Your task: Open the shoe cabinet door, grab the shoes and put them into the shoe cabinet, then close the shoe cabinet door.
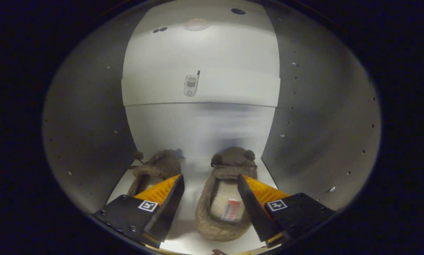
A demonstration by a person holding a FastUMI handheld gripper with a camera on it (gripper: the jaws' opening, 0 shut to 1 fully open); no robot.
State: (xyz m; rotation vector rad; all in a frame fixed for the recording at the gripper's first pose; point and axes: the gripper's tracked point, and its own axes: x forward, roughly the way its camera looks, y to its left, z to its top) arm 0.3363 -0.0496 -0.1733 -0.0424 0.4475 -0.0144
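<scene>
Inside the shoe cabinet [91, 117], two brown fuzzy shoes rest side by side on the pale shelf [194, 173], toes toward the back panel. The gripper [209, 177] hangs released, fingers spread wide; the right shoe [229, 170] lies between them, the left shoe [159, 166] beyond the left finger.
</scene>
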